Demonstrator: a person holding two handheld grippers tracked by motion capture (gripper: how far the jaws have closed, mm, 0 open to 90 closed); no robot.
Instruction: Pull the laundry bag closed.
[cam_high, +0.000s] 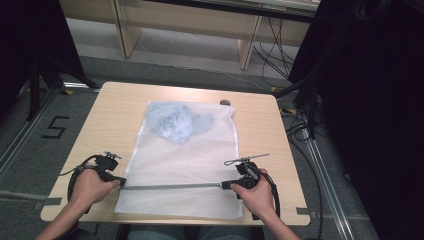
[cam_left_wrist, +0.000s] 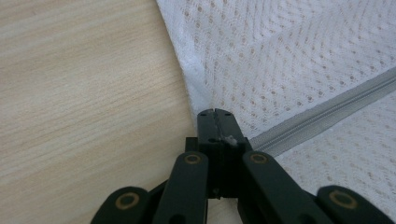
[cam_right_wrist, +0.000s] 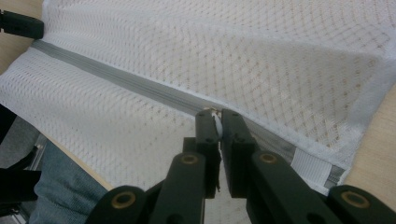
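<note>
A white mesh bag (cam_high: 185, 155) lies flat on the wooden table (cam_high: 115, 115), with a pale blue garment (cam_high: 175, 122) inside at its far end. A grey zipper (cam_high: 170, 187) runs across the bag's near end. My left gripper (cam_high: 121, 182) is shut on the bag's edge at the zipper's left end; its closed jaws (cam_left_wrist: 216, 113) sit where the zipper (cam_left_wrist: 327, 114) meets the bag's seam. My right gripper (cam_high: 223, 185) is at the zipper's right end, and its jaws (cam_right_wrist: 217, 114) are shut on a small white zipper pull (cam_right_wrist: 218, 125) on the zipper (cam_right_wrist: 116, 77).
A small dark round object (cam_high: 225, 102) sits at the table's far edge. Black curtains stand left and right, with cables (cam_high: 300, 125) on the floor to the right. The person's jeans (cam_right_wrist: 60, 186) are just below the table's near edge.
</note>
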